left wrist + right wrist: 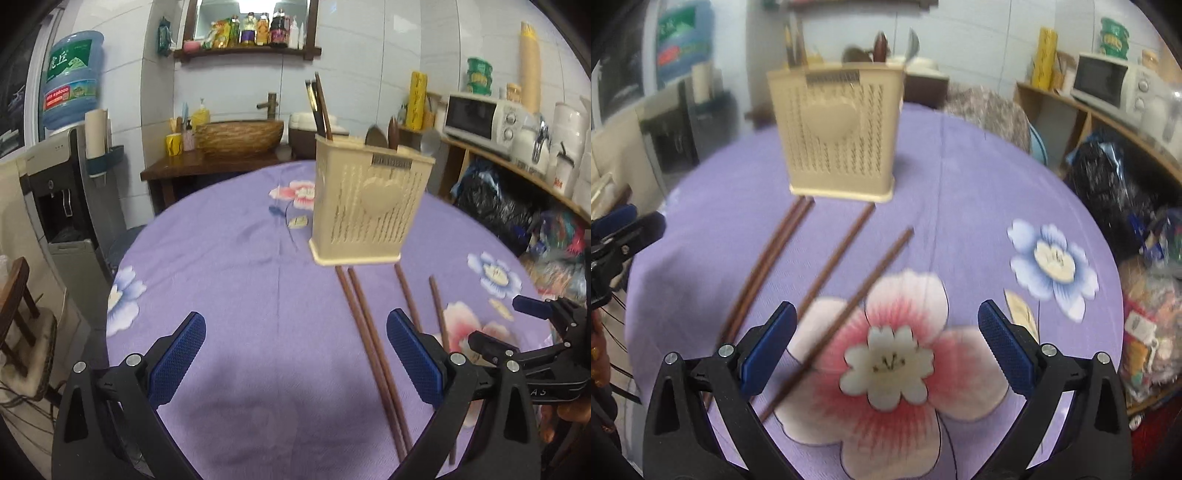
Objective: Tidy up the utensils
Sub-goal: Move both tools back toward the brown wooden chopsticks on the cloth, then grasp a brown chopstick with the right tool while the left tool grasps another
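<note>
Four brown chopsticks (827, 266) lie on the purple-clothed surface (229, 258) just before the cream utensil holder (369, 206), while the left tool (295, 354) and right tool (886, 350) both stand released, grasping nothing.

White tiled wall (229, 96), wooden shelf (247, 51), microwave (480, 116)
</note>
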Action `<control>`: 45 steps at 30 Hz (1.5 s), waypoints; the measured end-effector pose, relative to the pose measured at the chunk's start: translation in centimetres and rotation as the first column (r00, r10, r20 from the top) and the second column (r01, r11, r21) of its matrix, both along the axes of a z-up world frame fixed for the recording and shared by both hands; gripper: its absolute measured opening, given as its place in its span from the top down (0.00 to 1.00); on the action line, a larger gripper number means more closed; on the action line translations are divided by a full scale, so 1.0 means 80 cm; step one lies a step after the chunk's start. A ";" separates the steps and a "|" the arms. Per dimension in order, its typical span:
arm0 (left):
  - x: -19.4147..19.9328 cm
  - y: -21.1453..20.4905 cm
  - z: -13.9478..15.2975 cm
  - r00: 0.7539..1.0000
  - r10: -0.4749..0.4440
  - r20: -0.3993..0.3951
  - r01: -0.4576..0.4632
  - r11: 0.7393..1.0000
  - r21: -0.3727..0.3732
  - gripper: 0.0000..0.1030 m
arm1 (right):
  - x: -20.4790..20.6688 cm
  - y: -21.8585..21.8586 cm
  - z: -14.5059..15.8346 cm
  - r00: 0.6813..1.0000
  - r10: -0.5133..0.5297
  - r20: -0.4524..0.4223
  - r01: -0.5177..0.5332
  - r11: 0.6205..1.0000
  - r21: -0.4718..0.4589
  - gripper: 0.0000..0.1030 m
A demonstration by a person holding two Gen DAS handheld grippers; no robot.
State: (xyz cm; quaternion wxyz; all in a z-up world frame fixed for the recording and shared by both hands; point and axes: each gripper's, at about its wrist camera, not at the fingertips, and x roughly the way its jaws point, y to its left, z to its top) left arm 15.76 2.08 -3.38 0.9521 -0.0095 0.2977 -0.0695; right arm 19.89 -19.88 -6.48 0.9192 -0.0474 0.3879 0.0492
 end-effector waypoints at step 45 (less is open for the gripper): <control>0.037 -0.073 -0.069 0.965 -0.083 -0.249 0.115 0.987 0.116 0.49 | 0.003 -0.016 -0.040 0.982 -0.079 -0.173 0.074 0.997 -0.039 0.06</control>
